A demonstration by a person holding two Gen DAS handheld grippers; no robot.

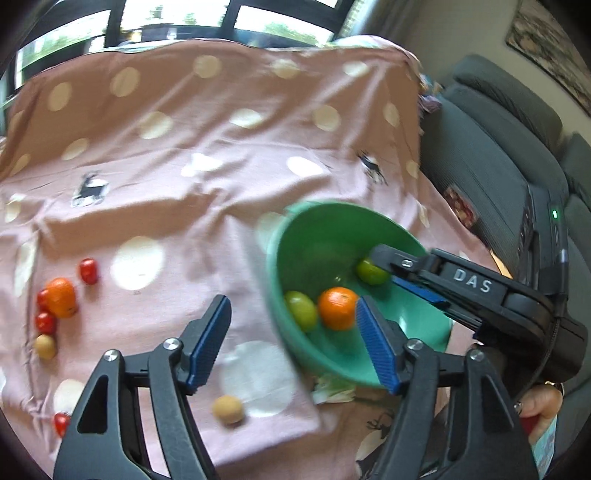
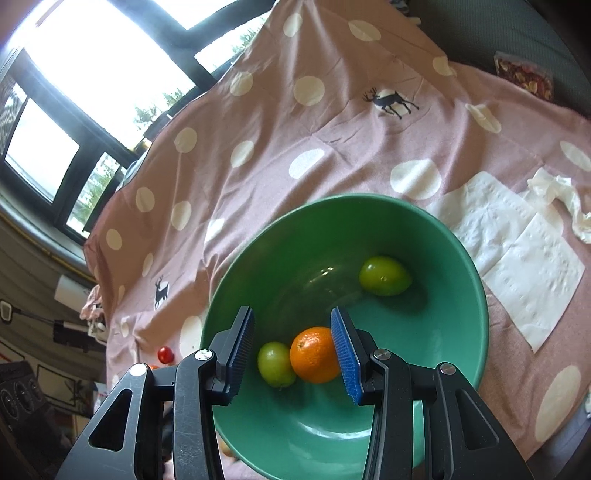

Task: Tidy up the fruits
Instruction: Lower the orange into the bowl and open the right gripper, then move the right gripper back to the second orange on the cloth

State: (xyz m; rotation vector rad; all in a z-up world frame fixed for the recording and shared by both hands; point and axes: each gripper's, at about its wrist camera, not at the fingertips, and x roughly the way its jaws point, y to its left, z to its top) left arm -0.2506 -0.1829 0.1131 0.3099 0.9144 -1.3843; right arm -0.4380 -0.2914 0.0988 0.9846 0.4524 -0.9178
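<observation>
Both ribbed blue tongs — left (image 1: 293,341), right (image 2: 291,356) — gape empty over the glossy green bowl (image 2: 476,295).

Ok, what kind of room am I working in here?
Most likely a home living room. A grey sofa sits right beside the table, which is covered by a pink dotted cloth, a framed picture hangs on the wall, and big windows face trees outside.

We see dark-framed windows (image 2: 74,110) bright with daylight at the upper left of the frame, a grey sofa (image 1: 498,155) on the right, and a framed picture (image 1: 550,48) on the pale wall (image 1: 443,29).
</observation>
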